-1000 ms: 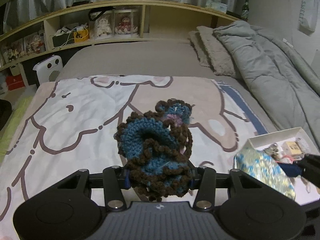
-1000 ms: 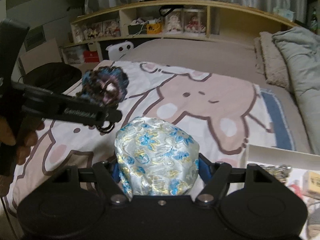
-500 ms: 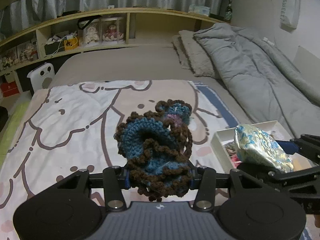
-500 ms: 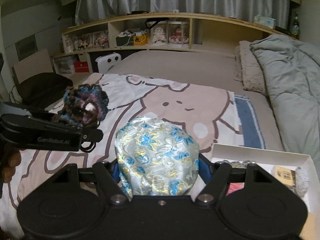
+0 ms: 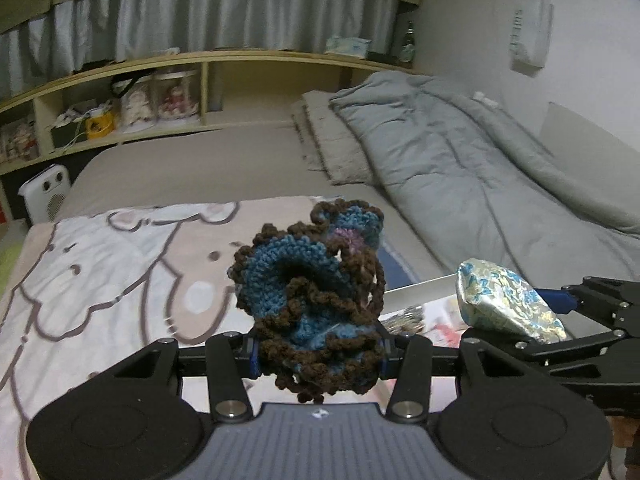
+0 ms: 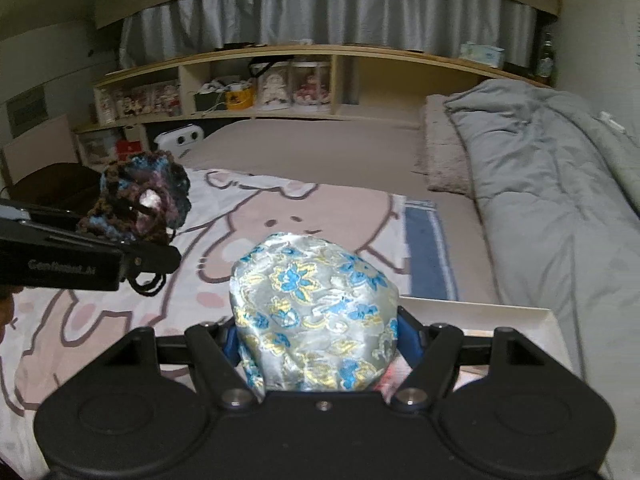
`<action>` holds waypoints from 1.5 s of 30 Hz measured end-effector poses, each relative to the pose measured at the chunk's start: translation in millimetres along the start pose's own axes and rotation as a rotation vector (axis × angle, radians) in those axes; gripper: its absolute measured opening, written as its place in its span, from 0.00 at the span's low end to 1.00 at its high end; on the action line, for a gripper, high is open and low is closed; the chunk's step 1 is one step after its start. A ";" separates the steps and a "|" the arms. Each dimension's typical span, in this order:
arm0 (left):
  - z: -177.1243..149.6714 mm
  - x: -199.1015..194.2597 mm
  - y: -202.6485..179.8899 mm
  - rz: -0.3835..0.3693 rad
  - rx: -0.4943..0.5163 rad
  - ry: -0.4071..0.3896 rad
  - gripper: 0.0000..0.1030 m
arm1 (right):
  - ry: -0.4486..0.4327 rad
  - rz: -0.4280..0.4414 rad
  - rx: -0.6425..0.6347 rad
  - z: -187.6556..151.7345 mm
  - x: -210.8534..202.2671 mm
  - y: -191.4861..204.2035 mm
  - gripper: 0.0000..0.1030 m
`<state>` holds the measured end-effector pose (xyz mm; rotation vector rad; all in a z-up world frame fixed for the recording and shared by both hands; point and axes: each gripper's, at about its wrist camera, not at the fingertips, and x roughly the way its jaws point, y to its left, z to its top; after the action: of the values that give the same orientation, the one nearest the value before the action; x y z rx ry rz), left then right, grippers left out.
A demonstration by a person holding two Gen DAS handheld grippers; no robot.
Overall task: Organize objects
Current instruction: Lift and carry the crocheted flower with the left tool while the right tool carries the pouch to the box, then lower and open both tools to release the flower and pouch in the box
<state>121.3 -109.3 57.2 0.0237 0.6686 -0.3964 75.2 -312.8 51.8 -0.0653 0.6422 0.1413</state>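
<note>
My left gripper (image 5: 318, 354) is shut on a blue and brown crochet pouch (image 5: 308, 292) and holds it in the air above the bed. It also shows at the left of the right wrist view (image 6: 140, 200). My right gripper (image 6: 316, 340) is shut on a silver brocade pouch with blue and yellow flowers (image 6: 314, 312), seen at the right of the left wrist view (image 5: 504, 300). A white box (image 6: 480, 312) with several small items lies on the bed below both grippers; its wall shows in the left wrist view (image 5: 420, 292).
A cartoon-print blanket (image 5: 100, 280) covers the near part of the bed. A grey duvet (image 5: 460, 168) and pillow (image 5: 328, 148) lie at the right. A wooden shelf (image 6: 280, 84) with boxed dolls runs along the back. A white heater (image 5: 44, 196) stands at the left.
Both grippers have swung to the right with their pouches and risen. The white box now lies under the grippers, mostly hidden behind them.
</note>
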 end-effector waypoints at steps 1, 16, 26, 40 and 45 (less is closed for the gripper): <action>1.4 2.5 -5.6 -0.007 0.003 -0.002 0.47 | 0.000 -0.009 0.005 -0.6 -0.3 -5.8 0.70; -12.2 72.5 -83.9 -0.110 0.038 0.058 0.47 | 0.033 -0.143 0.048 -36.9 25.1 -90.2 0.70; -61.7 104.3 -111.4 -0.206 0.028 0.216 0.47 | 0.077 -0.189 0.100 -79.4 43.0 -113.8 0.70; -104.5 124.9 -123.7 -0.237 0.150 0.419 0.48 | 0.195 -0.102 -0.048 -109.6 42.0 -100.5 0.70; -102.6 135.9 -120.1 -0.210 0.164 0.428 0.48 | 0.258 -0.073 -0.084 -113.4 54.4 -98.6 0.70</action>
<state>112.9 -252.9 -93.6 0.2003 1.0636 -0.6573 66.0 -416.1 -69.8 -0.1902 0.8900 0.0903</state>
